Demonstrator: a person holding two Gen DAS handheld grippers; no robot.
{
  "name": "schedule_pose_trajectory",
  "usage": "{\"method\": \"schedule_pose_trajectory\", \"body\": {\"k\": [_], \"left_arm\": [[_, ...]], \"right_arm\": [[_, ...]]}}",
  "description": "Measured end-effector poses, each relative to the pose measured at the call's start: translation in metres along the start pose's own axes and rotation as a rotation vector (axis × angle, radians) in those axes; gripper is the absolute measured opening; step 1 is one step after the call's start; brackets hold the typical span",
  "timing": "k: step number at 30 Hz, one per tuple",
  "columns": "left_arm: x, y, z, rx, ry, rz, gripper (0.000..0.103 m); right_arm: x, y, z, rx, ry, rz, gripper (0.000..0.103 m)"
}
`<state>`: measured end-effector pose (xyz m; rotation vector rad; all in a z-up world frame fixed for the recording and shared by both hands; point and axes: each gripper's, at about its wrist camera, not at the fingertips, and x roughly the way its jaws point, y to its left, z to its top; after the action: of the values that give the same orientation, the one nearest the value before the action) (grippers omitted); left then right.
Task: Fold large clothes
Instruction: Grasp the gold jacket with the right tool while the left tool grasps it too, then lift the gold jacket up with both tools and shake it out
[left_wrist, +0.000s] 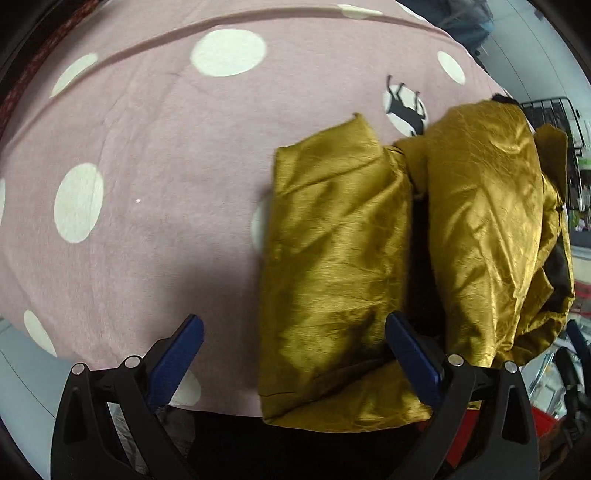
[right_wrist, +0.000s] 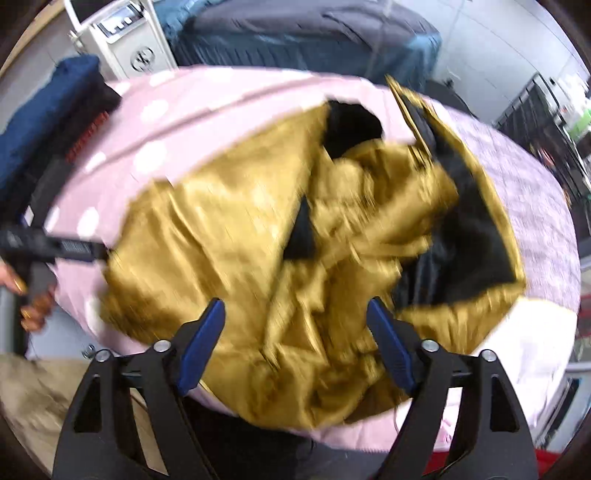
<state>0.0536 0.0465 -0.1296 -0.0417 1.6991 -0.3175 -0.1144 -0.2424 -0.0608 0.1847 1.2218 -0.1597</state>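
Jacket (left_wrist: 332, 266) is lying folded lengthwise along the bed's (left_wrist: 147, 147) near edge, I'm hovering both grippers, left (left_wrist: 295, 354) and right (right_wrist: 295, 343), wide open and empty.

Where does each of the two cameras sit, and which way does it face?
Left wrist: on the left gripper, facing steeply down at the golden garment on the pink dotted cover; only its open blue-padded fingers show.
Right wrist: on the right gripper, facing steeply down at the blurred garment; open fingers, the left gripper and a hand at the left edge show.
Shared: garment and cover.
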Motion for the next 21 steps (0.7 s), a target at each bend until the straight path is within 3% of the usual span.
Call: {"method": "schedule_pose_trajectory", "body": {"k": [4,6,7,8,9,11,12,13,15,17,19,21], "left_arm": [[0.027,0.017,-0.006,-0.059,0.065,-0.016,0.096],[0.048,0.017,-0.009,-0.088,0.123,-0.091,0.096],[0.059,0.013,-0.013,-0.097,0.157,-0.163,0.095],[0.065,0.009,-0.014,-0.091,0.174,-0.206,0.090],[0.071,0.003,-0.016,-0.075,0.192,-0.246,0.069],[0.073,-0.016,-0.018,-0.010,0.195,-0.270,0.040],[0.068,-0.027,-0.019,0.044,0.166,-0.254,0.022],[0.057,-0.043,-0.020,0.129,0.112,-0.222,0.017],[0.031,-0.073,-0.025,0.280,0.000,-0.163,0.012],[-0.011,-0.123,-0.047,0.549,-0.172,-0.100,0.009],[-0.037,-0.163,-0.074,0.774,-0.295,-0.031,0.009],[-0.043,-0.191,-0.092,0.915,-0.325,-0.007,0.009]], "right_arm": [[0.000,0.017,0.033,-0.029,-0.034,0.039,0.079],[0.005,0.024,0.046,-0.030,-0.040,0.081,0.079],[0.006,0.030,0.052,-0.029,-0.036,0.115,0.079],[0.014,0.037,0.054,-0.032,-0.030,0.130,0.079],[0.015,0.040,0.058,-0.038,-0.021,0.141,0.079],[0.020,0.047,0.062,-0.064,-0.004,0.146,0.079],[0.027,0.048,0.066,-0.073,0.000,0.144,0.079],[0.029,0.051,0.071,-0.087,0.001,0.145,0.079],[0.032,0.054,0.084,-0.104,0.001,0.149,0.079],[0.034,0.053,0.102,-0.109,-0.002,0.160,0.079],[0.037,0.053,0.128,-0.101,0.005,0.193,0.079],[0.042,0.052,0.150,-0.101,0.038,0.237,0.079]]}}
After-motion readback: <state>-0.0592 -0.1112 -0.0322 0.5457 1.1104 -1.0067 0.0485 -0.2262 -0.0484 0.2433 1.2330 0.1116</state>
